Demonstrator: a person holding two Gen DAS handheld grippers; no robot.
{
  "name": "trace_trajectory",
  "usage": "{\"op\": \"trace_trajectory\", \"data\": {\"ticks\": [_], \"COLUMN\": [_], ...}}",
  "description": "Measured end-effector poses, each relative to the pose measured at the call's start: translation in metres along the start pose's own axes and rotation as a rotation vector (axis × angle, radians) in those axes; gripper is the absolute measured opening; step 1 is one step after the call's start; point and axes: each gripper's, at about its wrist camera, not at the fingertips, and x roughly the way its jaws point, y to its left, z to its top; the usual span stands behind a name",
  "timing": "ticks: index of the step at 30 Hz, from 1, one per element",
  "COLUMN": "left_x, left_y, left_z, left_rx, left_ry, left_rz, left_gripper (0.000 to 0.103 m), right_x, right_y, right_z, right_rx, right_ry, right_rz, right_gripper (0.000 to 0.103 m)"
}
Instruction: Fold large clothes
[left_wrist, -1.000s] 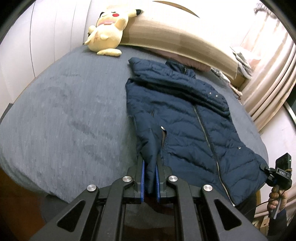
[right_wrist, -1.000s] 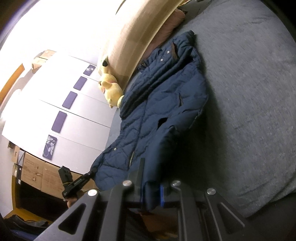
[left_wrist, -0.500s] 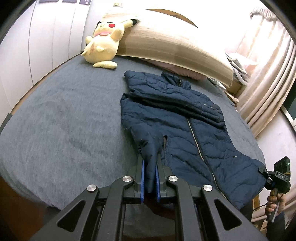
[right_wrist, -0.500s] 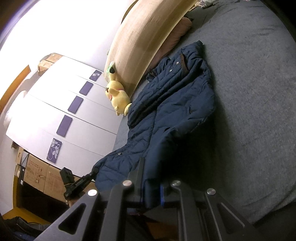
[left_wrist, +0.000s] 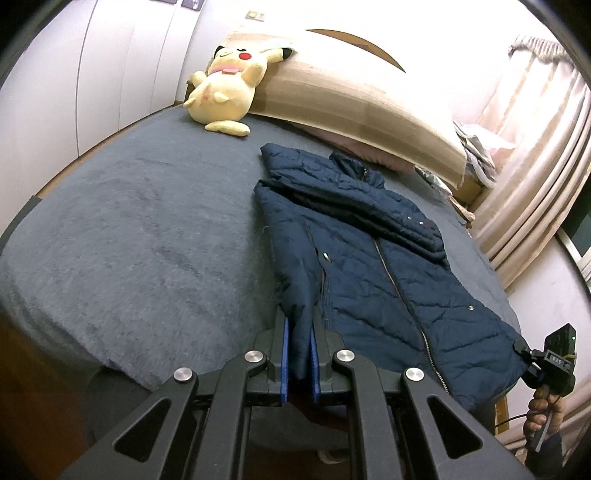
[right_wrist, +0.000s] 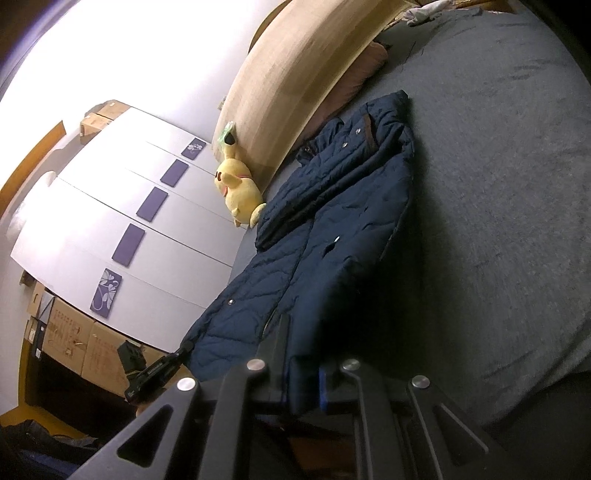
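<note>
A navy quilted jacket (left_wrist: 373, 258) lies front-up on the grey bed (left_wrist: 140, 236), its collar toward the headboard (left_wrist: 351, 103) and its hem at the near edge of the mattress. The zip runs closed down the middle, with small snap studs glinting to either side of it, and one sleeve is folded across the chest just below the collar — a thick diagonal band of stitched padding. The fabric is puffy with wavy quilting lines, wrinkled near the hem. The left gripper (left_wrist: 297, 354) is clamped on one hem corner, a bunched ridge of cloth standing up between its blue pads (left_wrist: 283, 354). The right gripper (right_wrist: 304, 384) is closed on the opposite hem corner, the navy cloth filling the gap between its fingers; from its view the jacket (right_wrist: 332, 229) stretches away toward the headboard, a brown trim strip showing at the neck. In the left view the right gripper (left_wrist: 532, 360) appears at the far hem corner, held in a hand (left_wrist: 539, 421). A yellow plush (left_wrist: 225, 92) leans against the headboard at the bed's corner, well apart from the jacket. Curtains (left_wrist: 532, 177) hang beside the bed.
</note>
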Motion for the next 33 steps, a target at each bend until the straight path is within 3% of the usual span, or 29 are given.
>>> {"op": "trace_trajectory", "data": {"ticks": [10,22,33], "left_x": [-0.013,0.020,0.043], "left_y": [-0.007,-0.016,-0.036], "left_z": [0.015,0.052,0.083], "left_rx": [0.022,0.044,0.073], "left_ry": [-0.041,-0.050,-0.071], "left_rz": [-0.014,-0.005,0.056], "left_gripper": [0.010,0.010,0.010], "right_x": [-0.015,0.012,0.023], "right_y": [0.006,0.030,0.039], "right_z": [0.009,0.040,0.065], "right_rx": [-0.027,-0.133,-0.164], "right_ry": [-0.013,-0.038,-0.092], "right_rz": [0.006,-0.125,-0.180], "right_gripper": [0.011,0.011,0.011]}}
